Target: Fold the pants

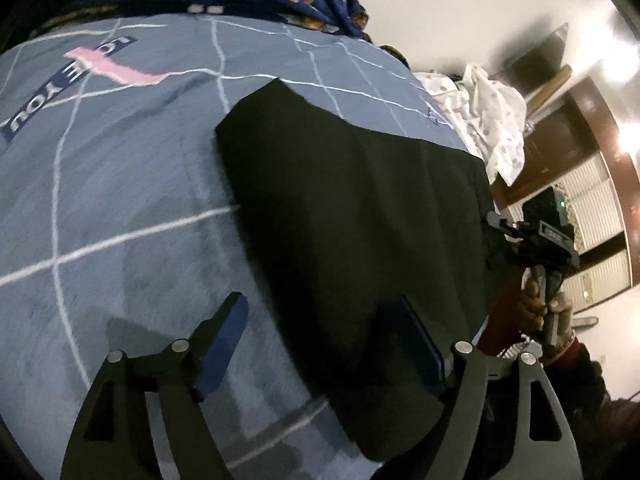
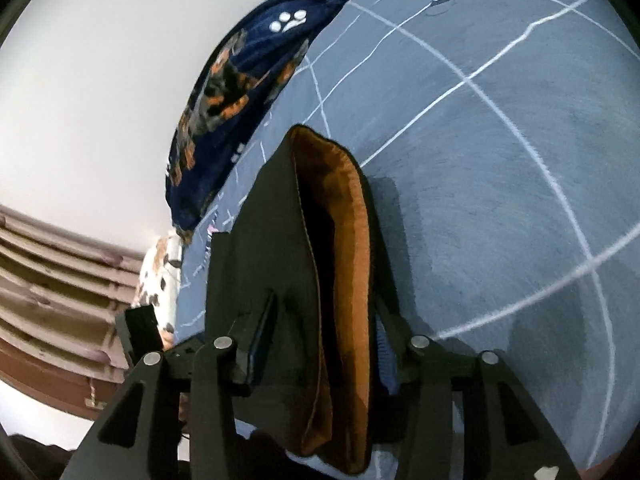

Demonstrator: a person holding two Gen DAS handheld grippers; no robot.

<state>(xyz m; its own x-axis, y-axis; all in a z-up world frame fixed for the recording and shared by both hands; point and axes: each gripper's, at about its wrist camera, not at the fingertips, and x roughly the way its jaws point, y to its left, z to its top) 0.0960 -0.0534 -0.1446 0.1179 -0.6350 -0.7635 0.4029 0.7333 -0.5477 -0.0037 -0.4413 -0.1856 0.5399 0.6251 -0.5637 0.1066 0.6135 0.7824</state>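
Black pants [image 1: 352,200] lie folded flat on a blue-grey bedsheet [image 1: 120,200] with white grid lines. My left gripper [image 1: 320,302] is open wide over their near left edge: one finger is above the sheet, the other above the black cloth. In the right wrist view the pants [image 2: 256,240] show an orange-lined waistband [image 2: 348,240] standing up between the fingers of my right gripper [image 2: 326,304]. It is open, with the pads apart from the cloth. A hand [image 1: 540,304] holds that gripper at the pants' right edge.
A dark blue blanket with orange print [image 2: 240,80] is heaped at the far end of the bed. A white patterned cloth [image 1: 492,120] hangs off the bed's right side. A brown wooden cabinet [image 1: 580,140] stands beyond it. Bare sheet [image 2: 500,200] spreads beside the pants.
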